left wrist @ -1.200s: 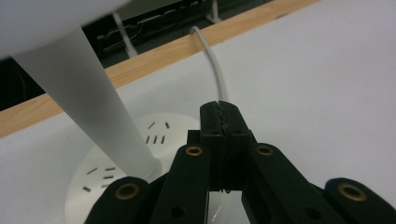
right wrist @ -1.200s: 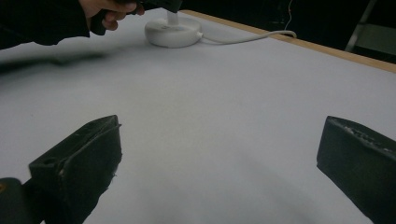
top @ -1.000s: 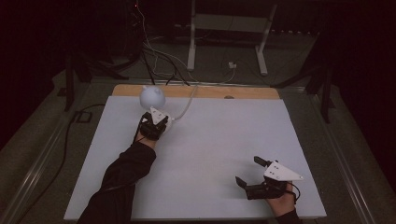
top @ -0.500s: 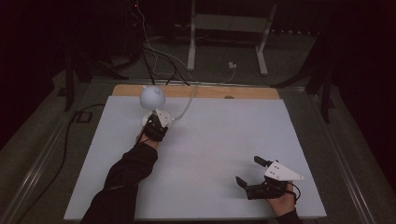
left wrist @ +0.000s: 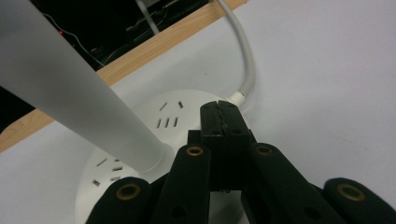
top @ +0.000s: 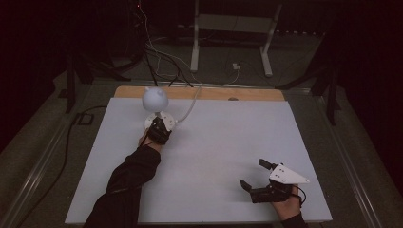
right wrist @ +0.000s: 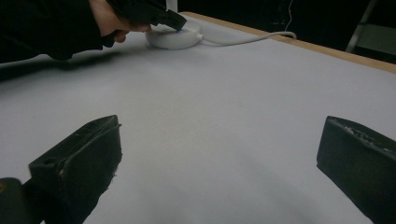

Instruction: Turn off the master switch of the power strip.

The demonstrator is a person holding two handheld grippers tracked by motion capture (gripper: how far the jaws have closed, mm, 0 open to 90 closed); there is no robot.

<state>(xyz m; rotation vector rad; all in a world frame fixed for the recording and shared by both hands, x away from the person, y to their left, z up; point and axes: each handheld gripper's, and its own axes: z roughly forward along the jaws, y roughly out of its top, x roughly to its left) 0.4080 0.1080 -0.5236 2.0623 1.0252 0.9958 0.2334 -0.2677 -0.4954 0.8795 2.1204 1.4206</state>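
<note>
white desk lamp (top: 155,99) with a round globe head, a frosted stem and a flat round base with slots stands at the far left of the pale grey table top (top: 223,142), close to the strip of bare wood along the far edge (top: 256,94). its white cord (top: 190,105) leaves the base and curves off over that far edge toward the floor cables. the left gripper (top: 159,127) sits right over the lamp base; in the left gripper view its black jaws are pressed together with nothing between them, their tips over the top of the slotted white base (left wrist: 140,140), just beside the spot where the cord (left wrist: 246,65) plugs in, and the frosted stem (left wrist: 70,93) rises at the left. whether the tips touch the base cannot be told. the right gripper (top: 259,176) lies well apart from the lamp, near the table's near right corner, held low over the surface with its jaws spread wide and empty. from the right gripper view the lamp base (right wrist: 173,36) and the left hand (right wrist: 112,21) appear far across the table.
</note>
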